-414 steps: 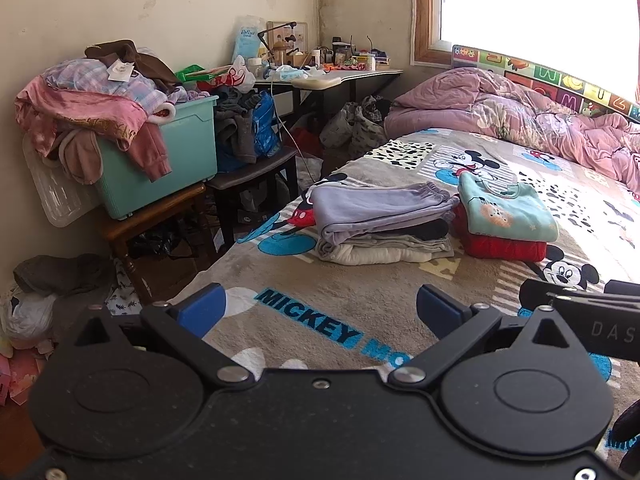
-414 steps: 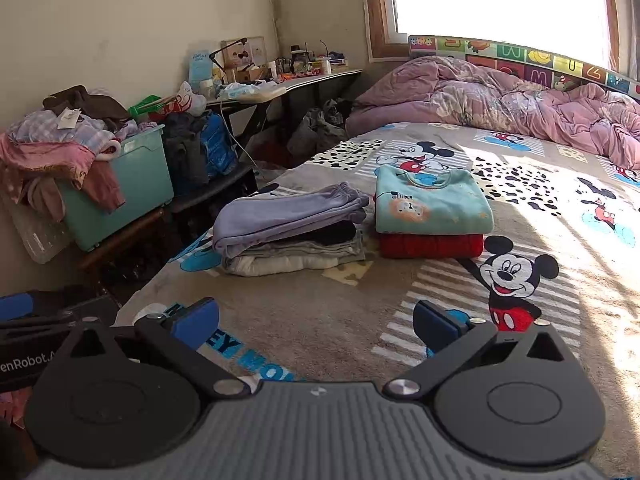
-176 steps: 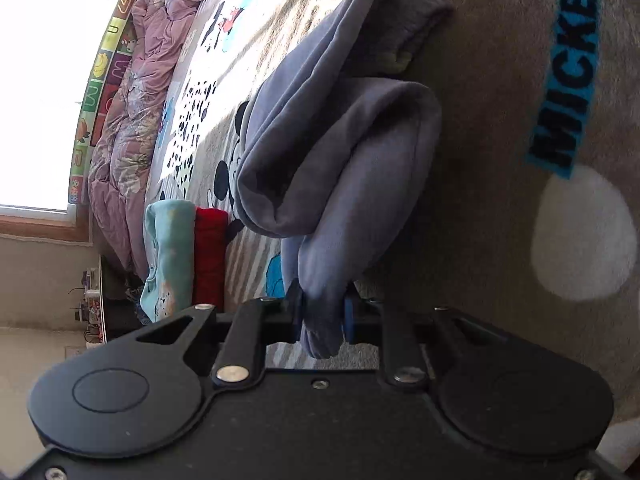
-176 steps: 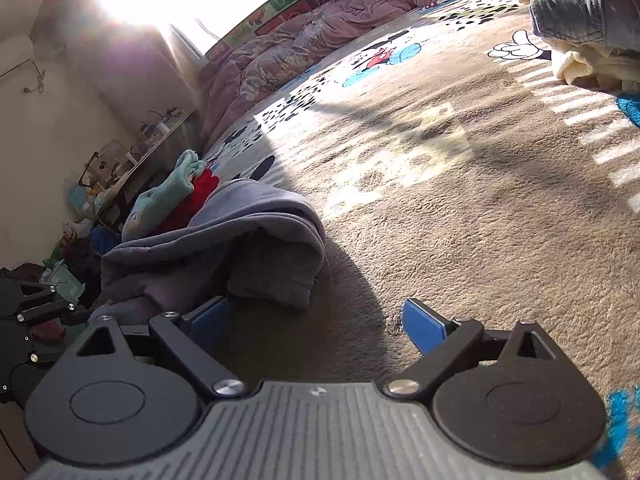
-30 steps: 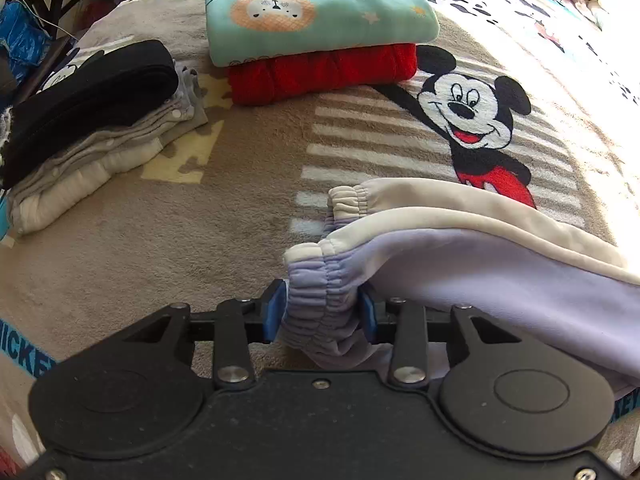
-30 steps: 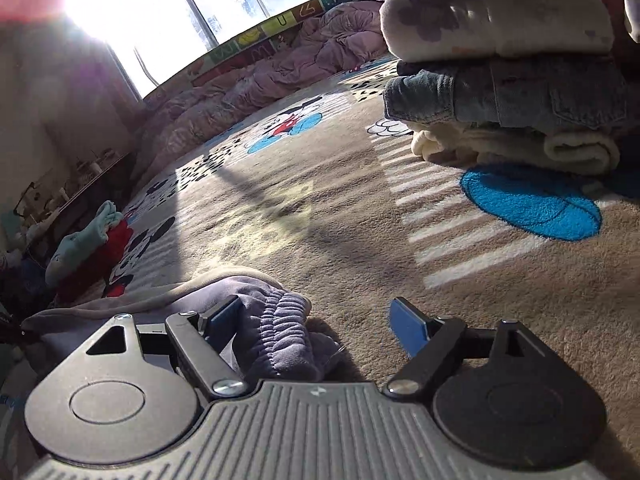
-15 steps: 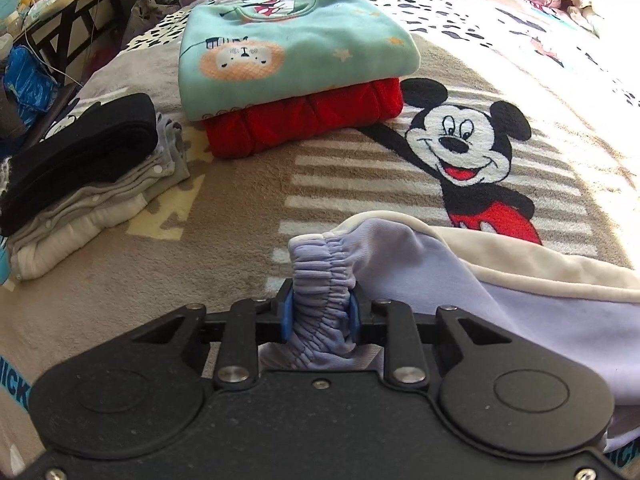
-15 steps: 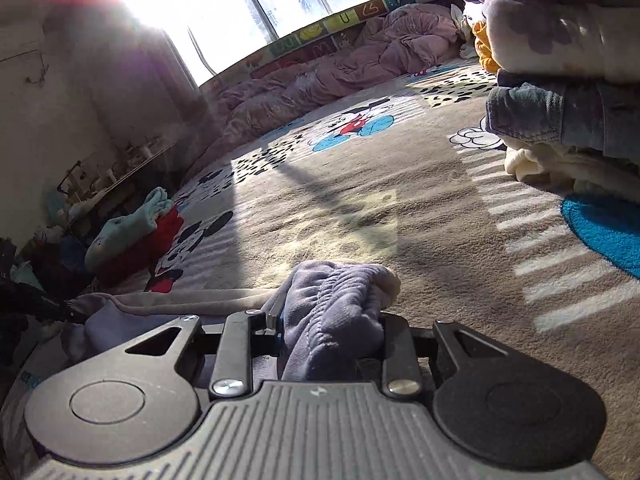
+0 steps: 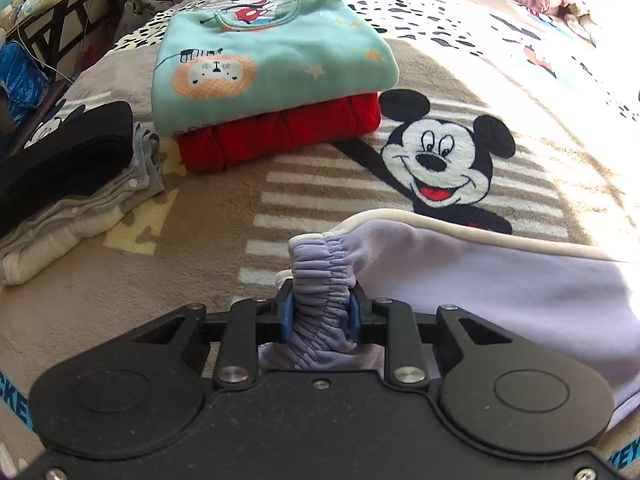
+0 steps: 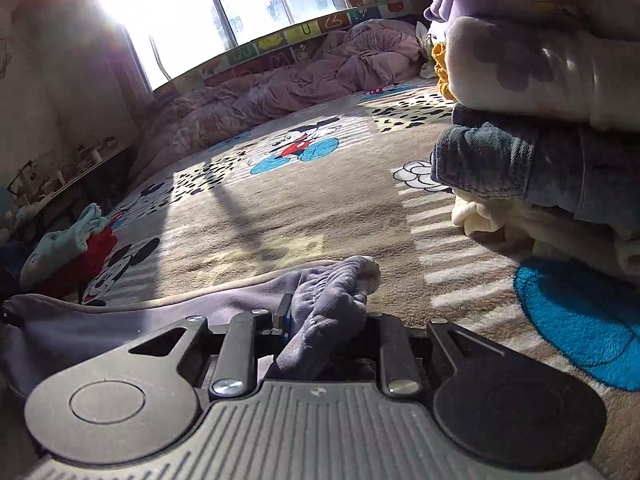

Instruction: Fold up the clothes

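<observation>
I'm seeing soft matt lilac trousers [image 9: 500, 280], fuzzy blanket [image 9: 200, 280], rough denim [image 10: 520, 168], matt black plastic left gripper [image 9: 321, 312].

The right gripper [image 10: 322, 316] has just closed its jaws on the gathered cuff of the lilac trousers [image 10: 332, 284], and the cloth bunches up between them. The rest of the trousers trails off to the left across the cartoon-mouse blanket [image 10: 280, 216]. At the right stands a stack of folded clothes [image 10: 540, 128], denim in the middle. Far left lies a teal top on a red one [image 10: 72, 244]. A pink quilt [image 10: 304, 76] is heaped below the bright window [image 10: 224, 4].
</observation>
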Demonstrator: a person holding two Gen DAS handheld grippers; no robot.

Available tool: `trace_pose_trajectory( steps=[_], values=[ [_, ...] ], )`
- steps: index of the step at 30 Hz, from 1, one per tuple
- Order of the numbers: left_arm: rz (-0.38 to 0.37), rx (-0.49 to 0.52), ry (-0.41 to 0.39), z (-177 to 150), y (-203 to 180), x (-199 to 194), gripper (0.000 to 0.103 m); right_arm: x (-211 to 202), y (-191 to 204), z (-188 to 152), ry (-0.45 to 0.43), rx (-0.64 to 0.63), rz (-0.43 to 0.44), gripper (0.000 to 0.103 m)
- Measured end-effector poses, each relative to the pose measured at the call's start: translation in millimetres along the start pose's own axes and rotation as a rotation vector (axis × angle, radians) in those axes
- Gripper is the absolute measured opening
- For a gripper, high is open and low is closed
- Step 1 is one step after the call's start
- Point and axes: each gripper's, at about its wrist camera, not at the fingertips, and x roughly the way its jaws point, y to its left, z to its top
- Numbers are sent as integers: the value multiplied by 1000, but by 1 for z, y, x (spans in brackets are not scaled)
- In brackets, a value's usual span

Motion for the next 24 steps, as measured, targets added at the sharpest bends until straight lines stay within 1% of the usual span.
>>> trace_pose_trajectory(
  steps=[2,3,4,5,7,9,14,18,20,21,22,23,24],
  values=[
    [5,35,11,-6,0,5,28,-4,-3,0,-11,28,18,31],
    [11,37,5,-7,1,5,34,-6,-5,1,-21,48,29,50],
    [17,30,-8,-6,2,4,46,-8,-8,2,-33,75,45,75],
    [23,23,-21,-6,4,3,51,-7,-10,2,-37,100,60,81],
    [33,3,-46,-4,8,1,53,-2,-12,2,-25,119,67,80],
    [21,-36,-63,2,16,-2,54,2,-12,3,-27,113,55,80],
    [-14,-94,-78,15,31,-3,54,7,-18,17,-28,70,82,80],
    [-43,-60,-64,22,25,4,54,18,-23,27,-7,38,96,80],
    [-57,-31,-50,24,19,9,54,26,-28,31,6,52,121,80],
    [-64,-17,-43,25,16,11,50,29,-31,32,12,64,138,80],
    [-63,3,-37,25,13,13,40,33,-32,32,17,72,150,79],
    [-58,26,-31,26,11,14,37,36,-34,32,25,77,158,78],
    [-47,42,-24,26,9,16,36,40,-34,32,37,74,166,74]
  ],
)
